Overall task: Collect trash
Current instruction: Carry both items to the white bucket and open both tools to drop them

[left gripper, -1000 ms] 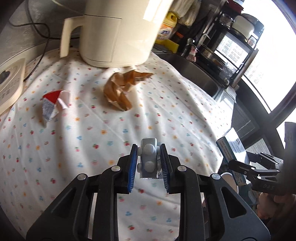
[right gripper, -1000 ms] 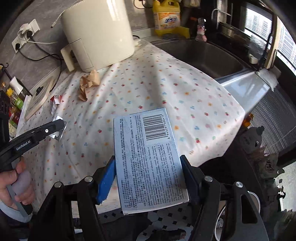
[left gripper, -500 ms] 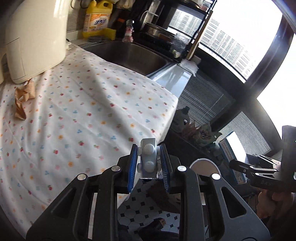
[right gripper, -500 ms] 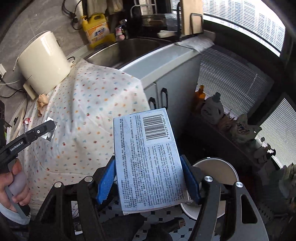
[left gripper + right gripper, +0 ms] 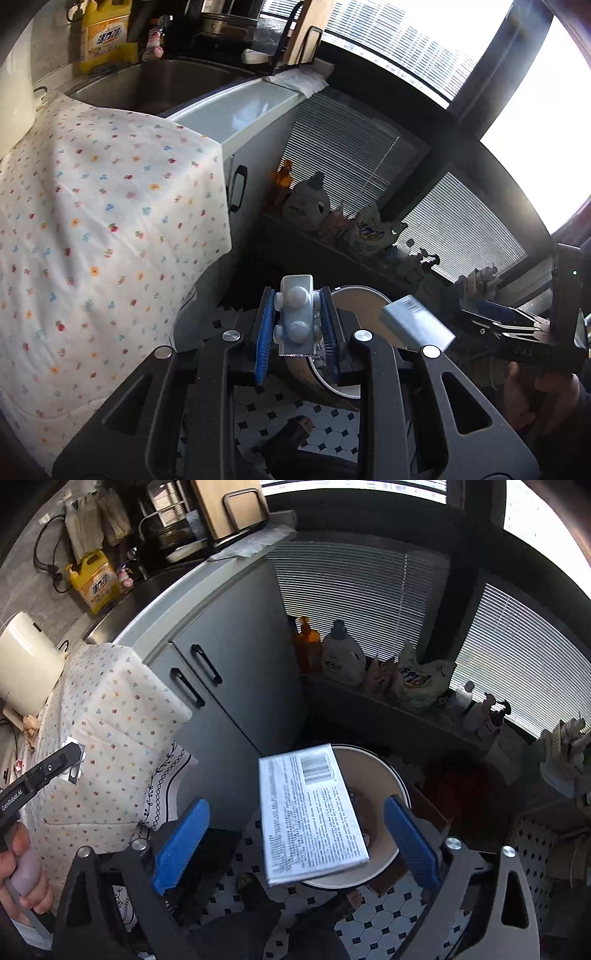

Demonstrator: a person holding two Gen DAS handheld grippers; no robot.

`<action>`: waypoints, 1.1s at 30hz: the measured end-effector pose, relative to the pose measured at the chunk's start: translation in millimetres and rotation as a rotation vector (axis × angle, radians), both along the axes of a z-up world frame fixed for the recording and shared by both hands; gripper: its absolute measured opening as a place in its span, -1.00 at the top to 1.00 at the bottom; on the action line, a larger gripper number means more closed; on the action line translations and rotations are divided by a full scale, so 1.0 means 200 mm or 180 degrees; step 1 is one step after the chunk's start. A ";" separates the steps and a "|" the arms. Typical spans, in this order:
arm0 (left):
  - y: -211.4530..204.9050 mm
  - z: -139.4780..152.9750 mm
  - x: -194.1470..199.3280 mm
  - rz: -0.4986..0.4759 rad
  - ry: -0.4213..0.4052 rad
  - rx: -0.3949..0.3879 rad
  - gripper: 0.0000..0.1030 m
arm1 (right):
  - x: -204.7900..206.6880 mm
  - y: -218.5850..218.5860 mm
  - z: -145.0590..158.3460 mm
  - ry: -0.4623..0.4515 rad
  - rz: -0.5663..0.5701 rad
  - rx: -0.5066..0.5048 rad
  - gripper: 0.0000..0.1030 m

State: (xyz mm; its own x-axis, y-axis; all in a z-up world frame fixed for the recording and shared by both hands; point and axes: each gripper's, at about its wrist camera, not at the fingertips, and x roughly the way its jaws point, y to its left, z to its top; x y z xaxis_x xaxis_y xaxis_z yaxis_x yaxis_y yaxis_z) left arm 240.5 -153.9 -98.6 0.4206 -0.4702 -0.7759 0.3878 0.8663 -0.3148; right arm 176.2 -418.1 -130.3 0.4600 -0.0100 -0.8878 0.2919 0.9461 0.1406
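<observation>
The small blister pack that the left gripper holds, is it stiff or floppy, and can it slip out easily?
The blister pack probably is light and fairly stiff: it stands upright between the left gripper's pads without drooping. Its foil edge looks thin, so it may crumple under pressure. The rounded bubbles seem smooth, so it could slip if the grip loosens.

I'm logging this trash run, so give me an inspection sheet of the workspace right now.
Surface: floral cloth draped over the counter; tiled floor below.
Job's things: printed box loose over the round bin; blister pack clamped.
Clutter: crumpled paper beside the white appliance.
Grippers: left tool shut on the blister pack; right tool opening, pads clear of the box.
Cables: black cord on the wall.
Surroundings: sink, detergent jug, blinds.
</observation>
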 end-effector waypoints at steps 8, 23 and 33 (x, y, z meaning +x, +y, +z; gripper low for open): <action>-0.38 -0.05 -0.06 -0.0405 0.0071 0.0047 0.52 | -0.18 -0.29 -0.04 0.0006 -0.0306 0.0097 -0.84; -0.97 -0.14 -0.11 -0.1100 0.0291 0.0030 0.21 | -0.52 -0.66 -0.02 -0.0043 -0.0909 0.0097 -0.83; -0.83 -0.08 -0.05 -0.0847 0.0211 -0.0022 -0.76 | -0.49 -0.62 -0.04 -0.0061 -0.0872 0.0161 -0.83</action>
State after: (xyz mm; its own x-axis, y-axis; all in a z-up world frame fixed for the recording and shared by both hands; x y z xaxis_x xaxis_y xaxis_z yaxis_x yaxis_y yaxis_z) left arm 230.0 -320.6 -115.4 0.2298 -0.5628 -0.7940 0.5799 0.7344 -0.3528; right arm 77.7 -542.9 -137.6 0.4630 -0.0923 -0.8815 0.5328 0.8238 0.1935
